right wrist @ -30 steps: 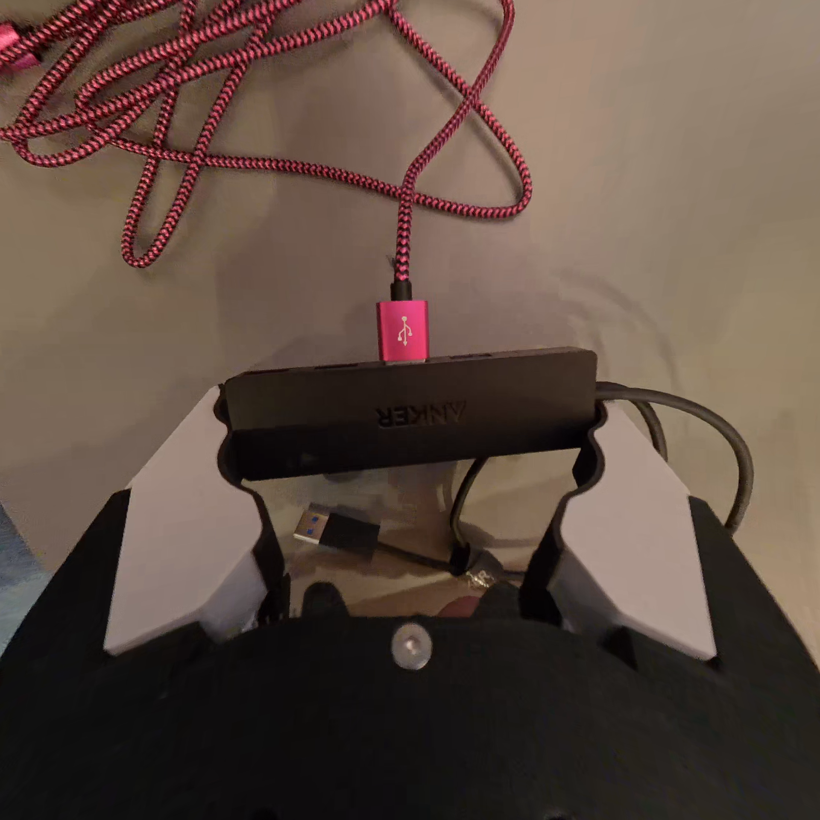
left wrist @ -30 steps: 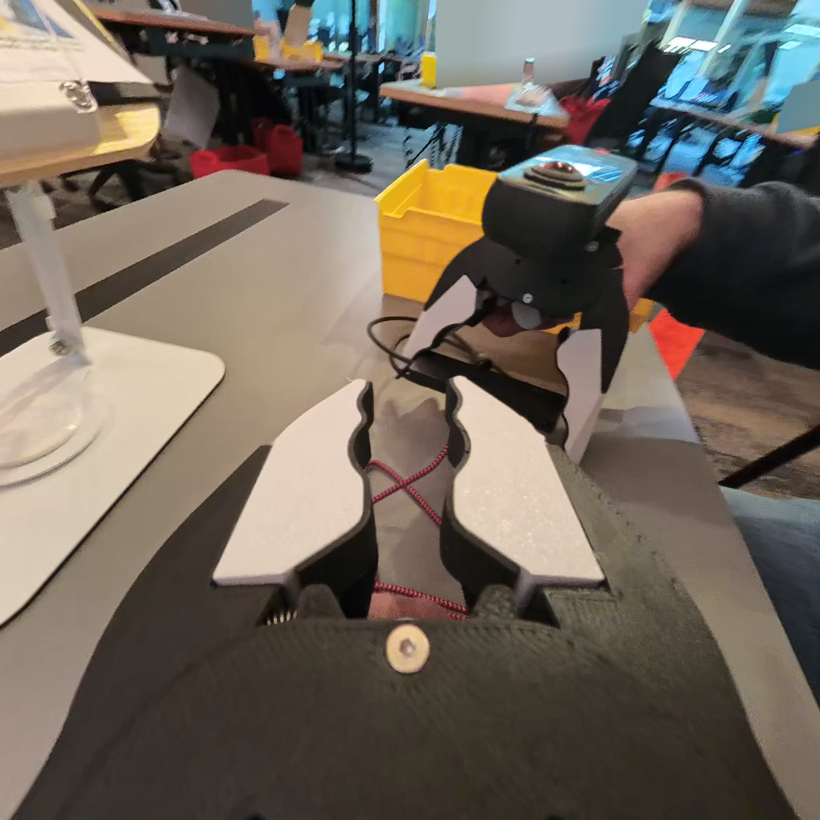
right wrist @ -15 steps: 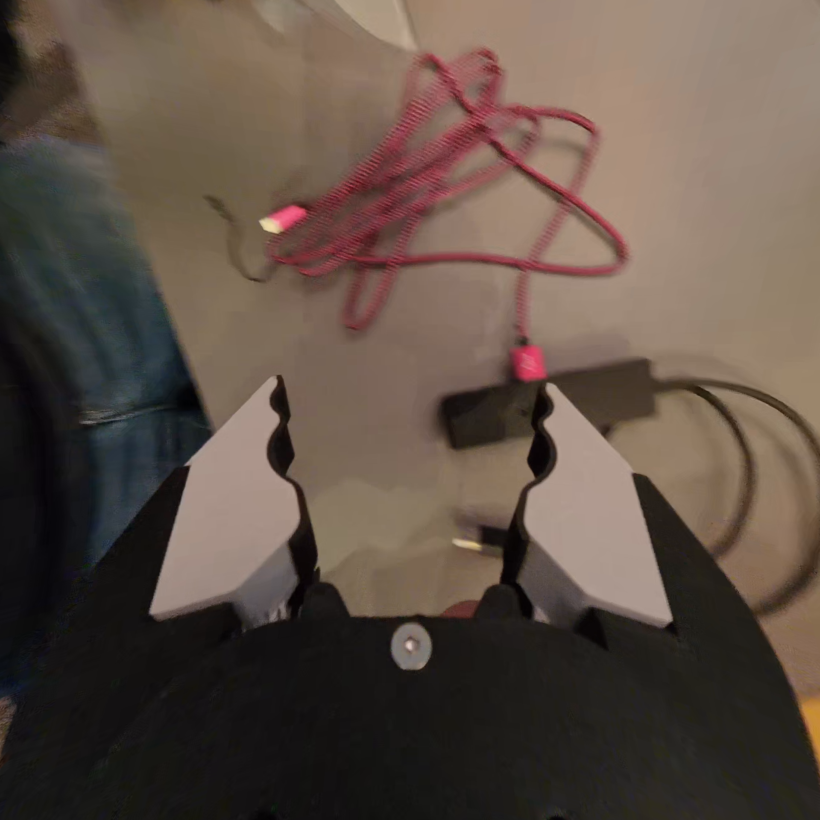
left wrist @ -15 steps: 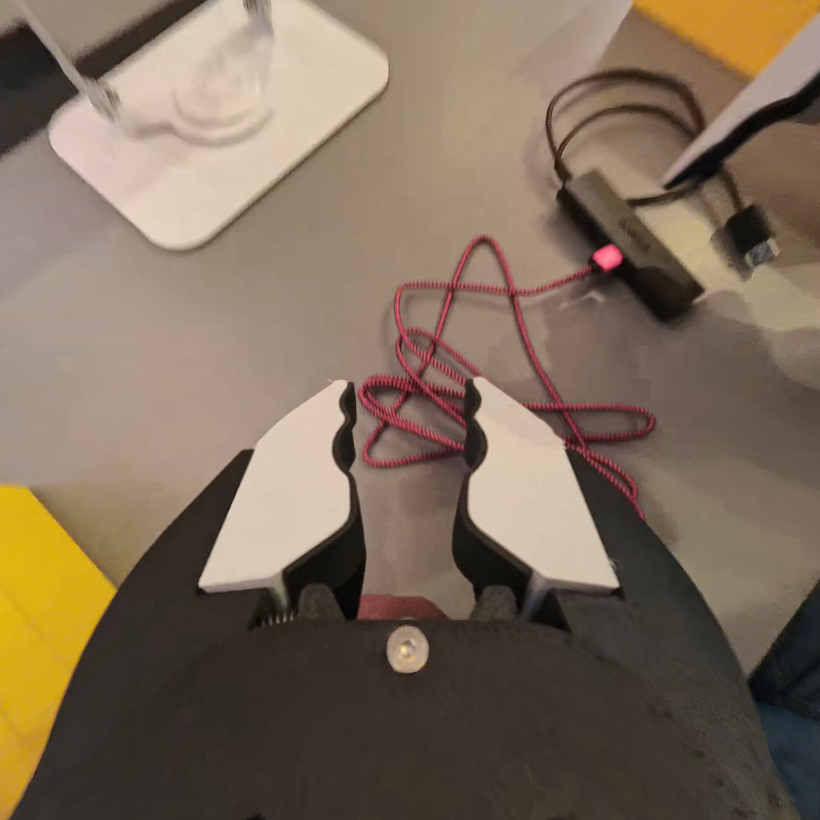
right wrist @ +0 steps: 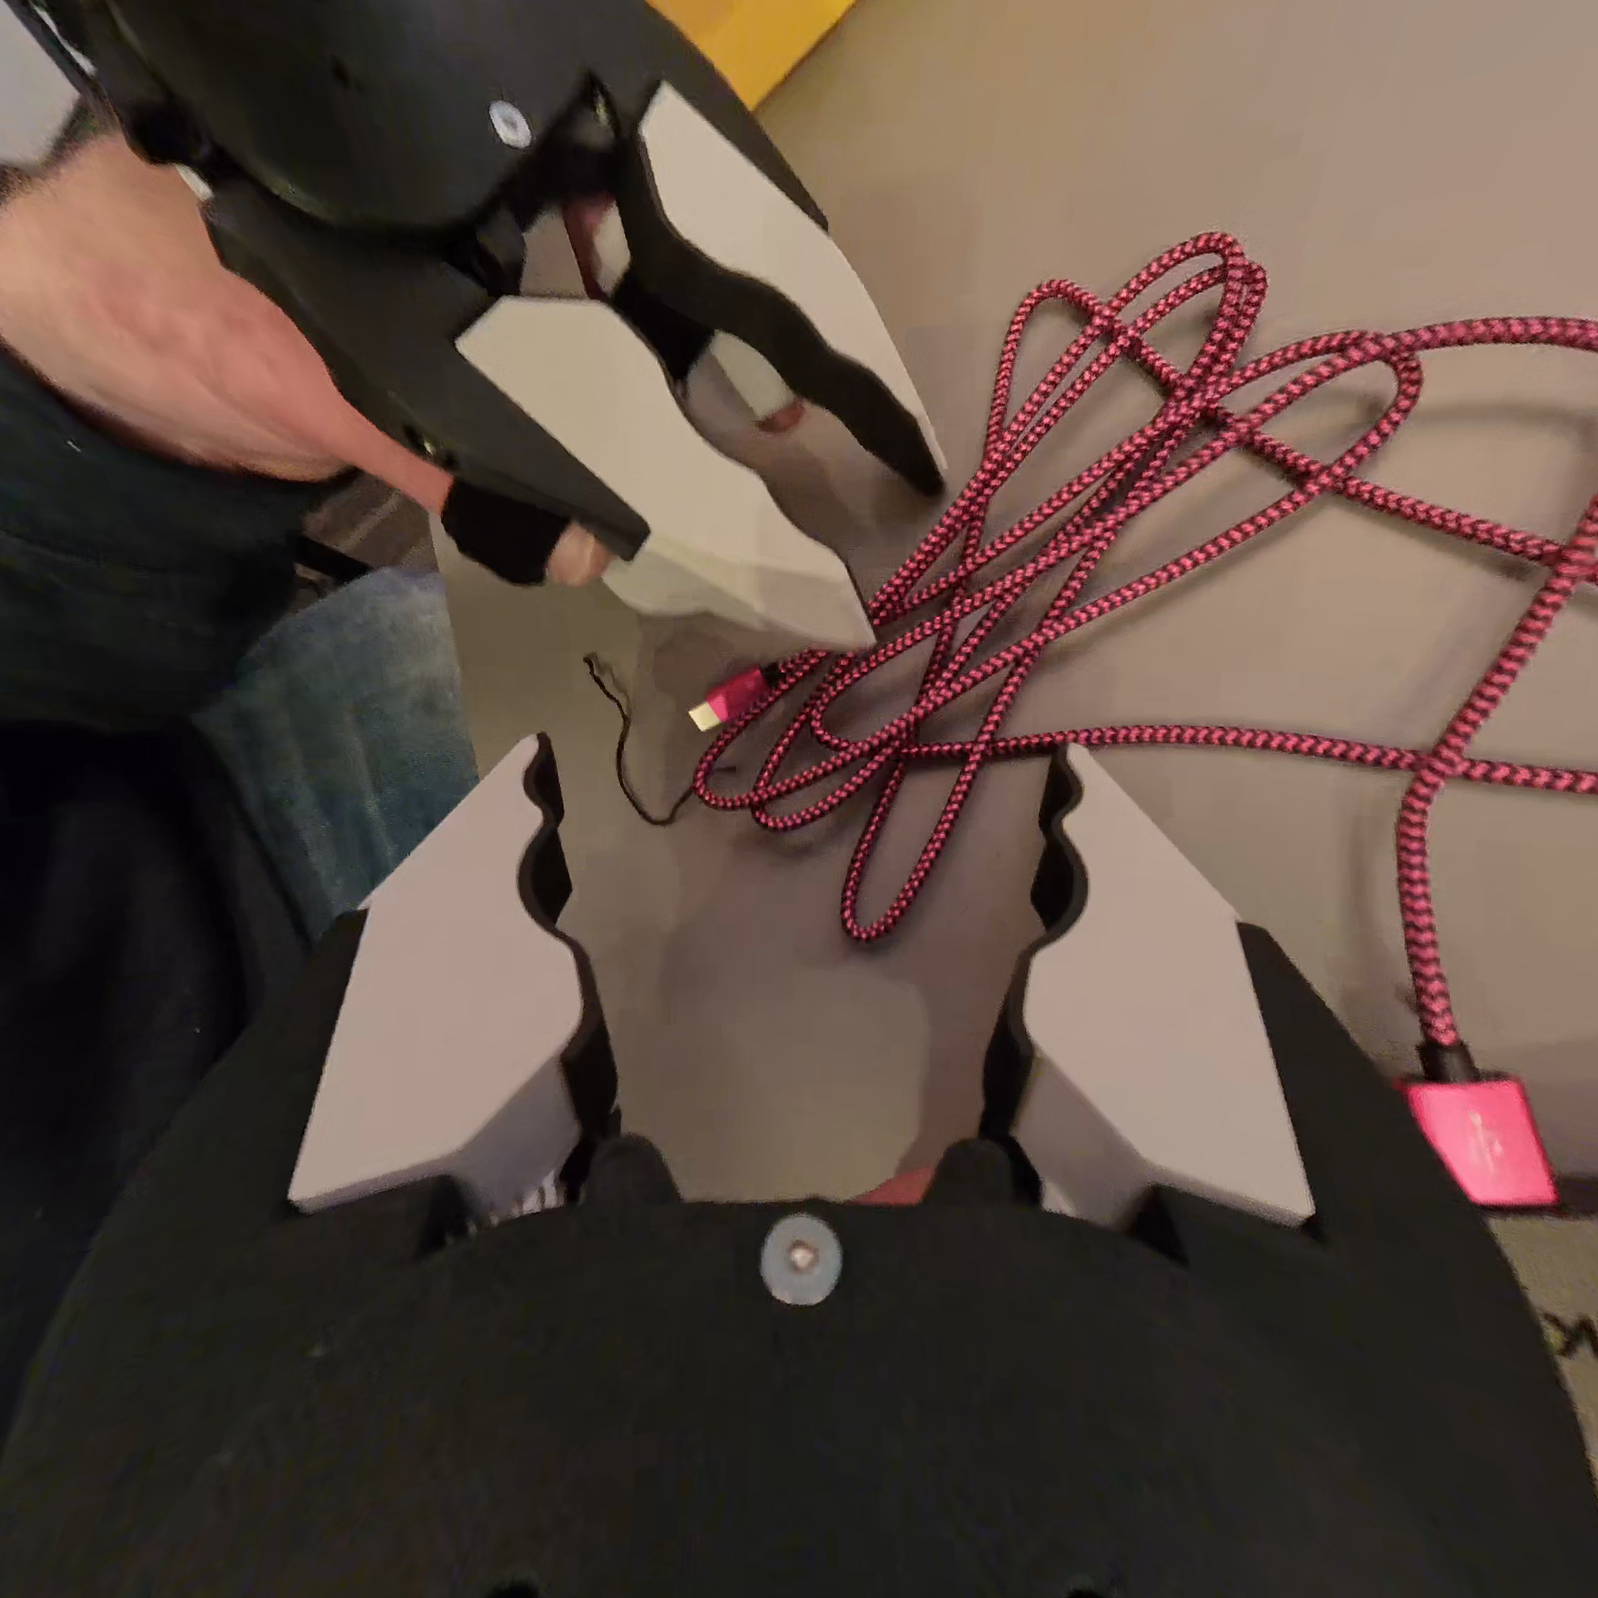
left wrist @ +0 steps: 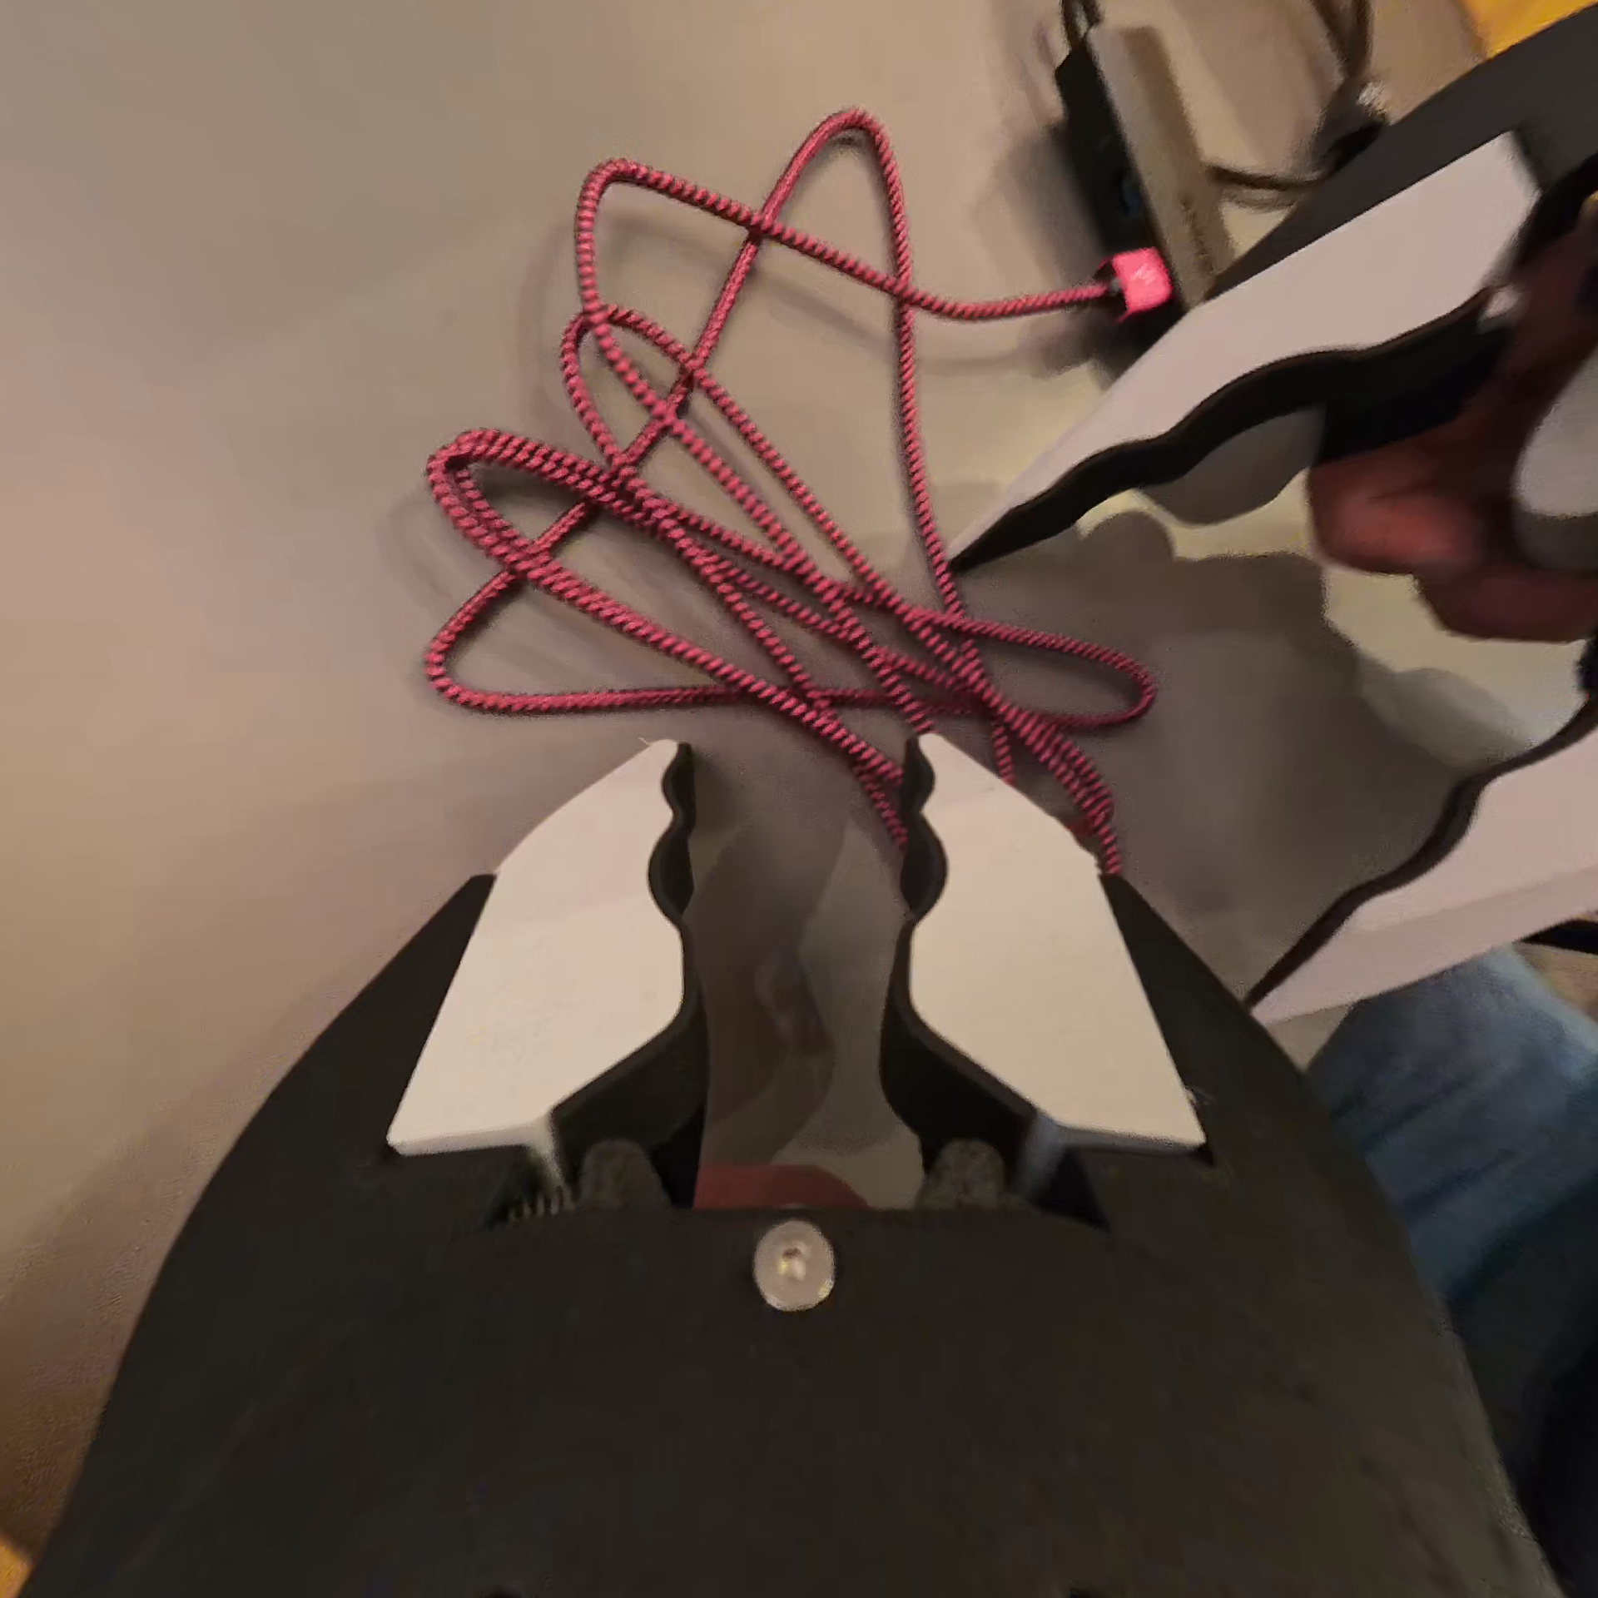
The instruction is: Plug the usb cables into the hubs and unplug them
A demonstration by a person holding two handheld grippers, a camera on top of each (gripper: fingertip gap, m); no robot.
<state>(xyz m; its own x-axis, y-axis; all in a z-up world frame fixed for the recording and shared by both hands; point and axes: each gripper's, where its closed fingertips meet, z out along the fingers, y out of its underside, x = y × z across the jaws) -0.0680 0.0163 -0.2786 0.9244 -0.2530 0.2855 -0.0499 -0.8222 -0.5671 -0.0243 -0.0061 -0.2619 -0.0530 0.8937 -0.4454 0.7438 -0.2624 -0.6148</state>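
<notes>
The pink braided cable (left wrist: 778,553) lies in a loose tangle on the grey bench (left wrist: 259,346), in the middle of the left wrist view. Its large pink plug (left wrist: 1140,281) sits at the far right, seated against the side of the black hub (left wrist: 1141,164). The small free plug (right wrist: 735,696) rests near the bench's edge, just beside the tip of the left claw (right wrist: 899,553) in the right wrist view.

The cord looks light, limp and springy, so pulling on a loop would likely drag the whole heap and the hub with it (the hub seems light too). The better hold is the rigid plug shell, pinched across its flat faces, with the hub pinned by the other claw.

The left claw (left wrist: 795,761) stands apart with nothing between its jaws. The right claw (right wrist: 800,761) is spread wider, also empty, above bare bench.

The hub is cut off by the frame edge and partly covered by the right claw, so its ports cannot be counted. How deeply the plug is seated is hard to judge. Motion blur softens both views. A thin dark thread (right wrist: 627,752) lies near the free plug.
</notes>
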